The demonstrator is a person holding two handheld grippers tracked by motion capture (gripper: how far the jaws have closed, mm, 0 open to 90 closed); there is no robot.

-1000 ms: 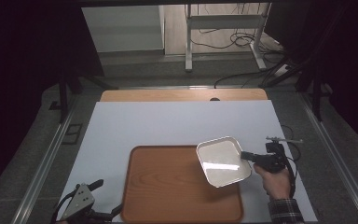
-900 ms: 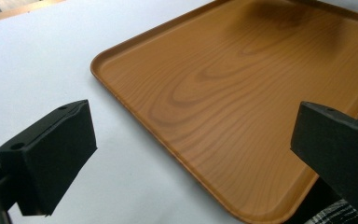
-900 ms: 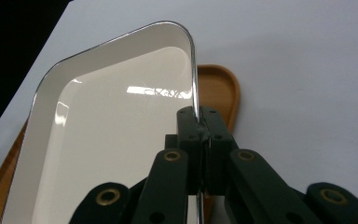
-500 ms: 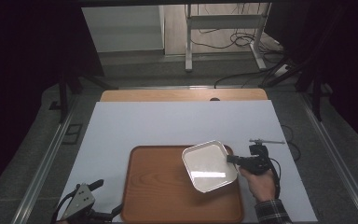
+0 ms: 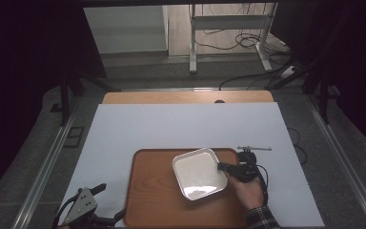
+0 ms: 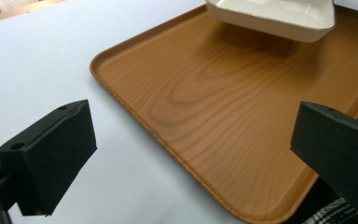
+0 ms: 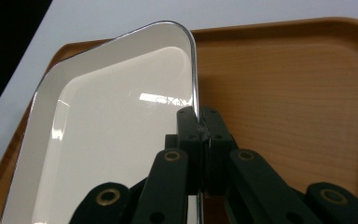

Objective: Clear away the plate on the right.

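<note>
Dish (image 5: pixel 199 173): white, glossy, square, rounded corners, dark rim.
Your right gripper (image 5: pixel 223 167): clamped on its rim, over the wooden tray (image 5: pixel 152 200).
Your left gripper (image 6: pixel 205 154): jaws apart, holding nothing.

Overhead plus two close claw views, all sharing the tray (image 5: pixel 157 200).

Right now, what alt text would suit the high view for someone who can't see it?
A person's right gripper clamps the rim of a white square dish, holding it over a wooden tray on a white table. The left gripper rests open at the table's near left corner.
</note>
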